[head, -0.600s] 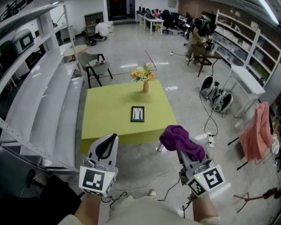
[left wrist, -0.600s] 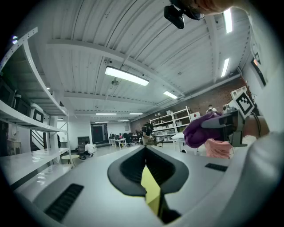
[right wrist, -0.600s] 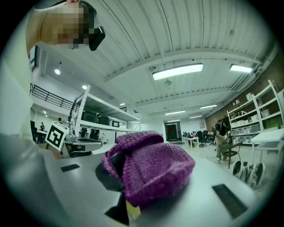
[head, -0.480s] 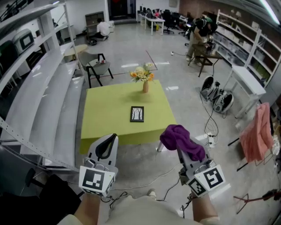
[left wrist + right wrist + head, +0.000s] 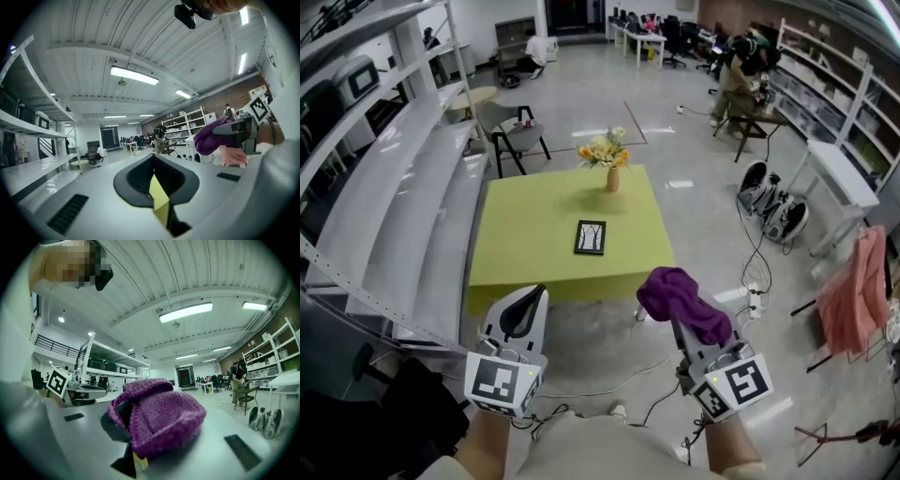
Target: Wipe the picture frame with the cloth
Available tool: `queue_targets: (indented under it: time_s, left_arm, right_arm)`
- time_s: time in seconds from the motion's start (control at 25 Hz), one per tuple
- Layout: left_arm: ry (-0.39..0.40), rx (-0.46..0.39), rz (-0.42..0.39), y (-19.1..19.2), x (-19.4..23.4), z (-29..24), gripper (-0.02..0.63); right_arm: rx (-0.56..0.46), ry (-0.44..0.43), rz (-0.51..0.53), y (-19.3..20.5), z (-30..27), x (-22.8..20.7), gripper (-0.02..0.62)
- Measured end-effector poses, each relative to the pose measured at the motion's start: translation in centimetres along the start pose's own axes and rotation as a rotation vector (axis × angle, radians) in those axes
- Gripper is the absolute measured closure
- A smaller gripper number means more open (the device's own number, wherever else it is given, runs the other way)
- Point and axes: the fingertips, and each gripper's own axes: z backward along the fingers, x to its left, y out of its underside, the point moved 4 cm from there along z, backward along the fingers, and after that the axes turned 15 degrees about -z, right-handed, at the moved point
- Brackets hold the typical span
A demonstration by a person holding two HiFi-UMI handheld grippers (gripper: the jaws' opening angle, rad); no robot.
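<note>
Little has changed: right gripper point(image 5: 673, 311) still clenched on the purple cloth point(image 5: 679, 292), left gripper point(image 5: 528, 307) closed and empty, both well short of the green table point(image 5: 525, 246), where the picture frame point(image 5: 591, 237) lies mid-top, unwiped.

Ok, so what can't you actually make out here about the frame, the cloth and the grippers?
- Picture frame: too small in the head view to tell its image or any dust. Neither gripper view shows it, as both look out across the room.
- Right hand-held gripper: its jaw tips are buried under the purple cloth in the head view and the right gripper view.
</note>
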Motion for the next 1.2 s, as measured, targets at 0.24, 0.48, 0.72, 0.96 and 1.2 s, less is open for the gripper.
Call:
queue_targets:
  time_s: [0.24,0.48,0.72,0.96,1.2]
  left_arm:
    - [-0.028,0.020,-0.005,-0.4,-2.3,-0.3,0.598]
    - [-0.051,0.033,-0.012,-0.7,-3.3,0.0,0.598]
    - [-0.052,0.039,-0.020,-0.3,-3.5,-1.0,0.598]
    - [-0.062,0.041,-0.003,1.4,-2.5,-3.3,0.598]
    - [-0.037,0.056,0.009,3.9,-0.7,-7.2,0.598]
  right_arm:
    - [0.011,-0.041,-0.016,0.5,1.3,-1.6,0.508]
    - [0.021,-0.048,-0.053,1.3,1.8,-2.9,0.508]
    - [0.042,-0.050,-0.050,2.3,0.7,-4.1,0.508]
    - [0.072,-0.062,-0.035,3.2,-2.1,-5.5,0.506]
    - [0.124,-0.057,-0.023,4.3,-6.4,-6.9,0.506]
